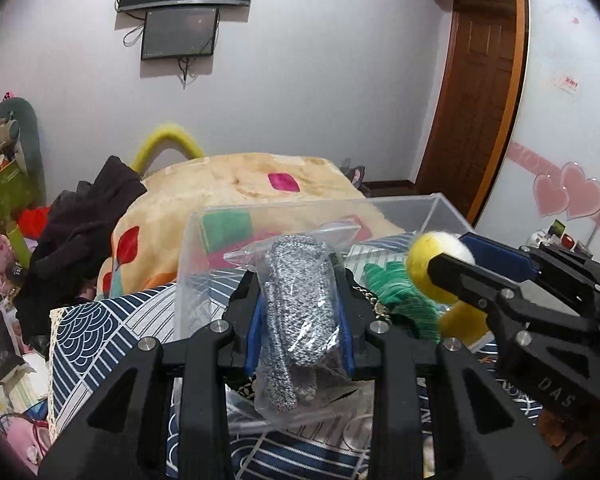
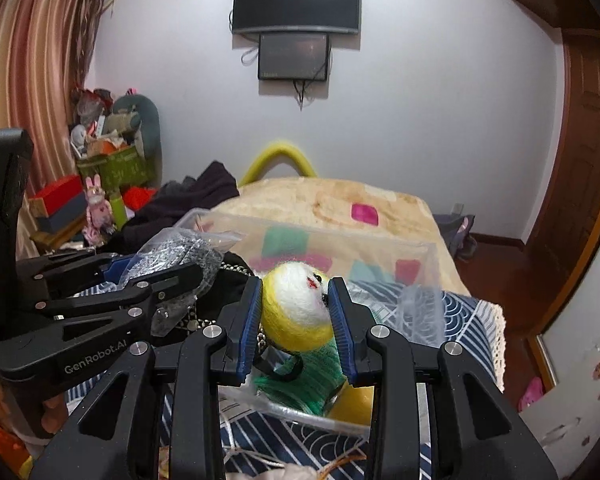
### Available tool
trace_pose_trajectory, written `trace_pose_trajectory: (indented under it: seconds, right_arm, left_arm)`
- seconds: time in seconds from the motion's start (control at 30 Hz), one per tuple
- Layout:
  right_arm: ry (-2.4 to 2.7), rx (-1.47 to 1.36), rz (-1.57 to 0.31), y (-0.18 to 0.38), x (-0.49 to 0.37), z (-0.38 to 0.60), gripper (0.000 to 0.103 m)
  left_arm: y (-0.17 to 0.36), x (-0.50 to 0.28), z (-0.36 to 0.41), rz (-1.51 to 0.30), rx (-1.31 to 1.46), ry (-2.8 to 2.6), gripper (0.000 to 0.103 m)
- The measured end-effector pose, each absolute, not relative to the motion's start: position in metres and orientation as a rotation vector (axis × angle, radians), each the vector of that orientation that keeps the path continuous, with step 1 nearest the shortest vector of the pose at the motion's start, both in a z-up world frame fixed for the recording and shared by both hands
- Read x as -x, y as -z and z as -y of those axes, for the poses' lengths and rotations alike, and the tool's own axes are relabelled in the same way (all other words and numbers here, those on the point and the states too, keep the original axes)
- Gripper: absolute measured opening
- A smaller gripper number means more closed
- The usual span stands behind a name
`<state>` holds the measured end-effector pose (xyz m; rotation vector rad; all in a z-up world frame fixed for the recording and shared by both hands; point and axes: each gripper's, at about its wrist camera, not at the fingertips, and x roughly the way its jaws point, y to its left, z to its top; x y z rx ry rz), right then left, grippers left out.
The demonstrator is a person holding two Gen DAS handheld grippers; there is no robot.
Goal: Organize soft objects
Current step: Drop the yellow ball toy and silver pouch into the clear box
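Note:
My left gripper (image 1: 300, 304) is shut on a clear plastic bag holding grey knitted fabric (image 1: 296, 320), held over the near end of a clear plastic box (image 1: 440, 208). My right gripper (image 2: 296, 312) is shut on a yellow and white plush toy (image 2: 296, 308) with a green skirt (image 2: 304, 380), also over the box (image 2: 420, 256). The right gripper (image 1: 460, 264) shows at the right of the left wrist view, holding the toy (image 1: 432, 256). The left gripper (image 2: 156, 276) with the bag (image 2: 180, 248) shows at the left of the right wrist view.
The box stands on a blue and white patterned cloth (image 1: 100, 320). Behind it lies a bed with a cream blanket (image 1: 240, 180) and dark clothes (image 1: 84, 232). Clutter and boxes stand at the left (image 2: 100, 160). A wooden door (image 1: 472, 120) is at the right.

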<state>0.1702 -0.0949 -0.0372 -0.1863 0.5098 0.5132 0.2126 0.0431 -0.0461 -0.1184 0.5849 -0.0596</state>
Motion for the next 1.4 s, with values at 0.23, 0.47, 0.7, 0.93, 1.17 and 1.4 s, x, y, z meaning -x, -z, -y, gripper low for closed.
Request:
trace_pose_trajectory:
  seconds: [0.23, 0.47, 0.7, 0.93, 1.17, 1.4]
  right_arm:
    - [-0.516, 0.215, -0.589, 0.054, -0.180, 0.089, 0.031]
    - [-0.518, 0.238, -0.603, 0.055, -0.177, 0.093, 0.034]
    - [-0.515, 0.224, -0.547, 0.040, -0.161, 0.111, 0.045]
    - [-0.508, 0.221, -0.474, 0.026, -0.138, 0.129, 0.053]
    - [-0.494, 0.217, -0.452, 0.029, -0.119, 0.142, 0.062]
    - [-0.488, 0.210, -0.531, 0.056, -0.115, 0.149, 0.062]
  left_arm:
    - [0.062, -0.230, -0.042, -0.629, 0.100, 0.055, 0.034]
    - [0.068, -0.228, -0.042, -0.649, 0.107, 0.047, 0.054]
    - [0.059, -0.210, -0.045, -0.625, 0.111, 0.055, 0.071]
    - [0.038, -0.173, -0.042, -0.548, 0.088, 0.046, 0.096]
    - [0.041, -0.141, -0.033, -0.535, 0.067, 0.056, 0.098]
    - [0.067, -0.121, -0.020, -0.584, 0.044, 0.072, 0.098]
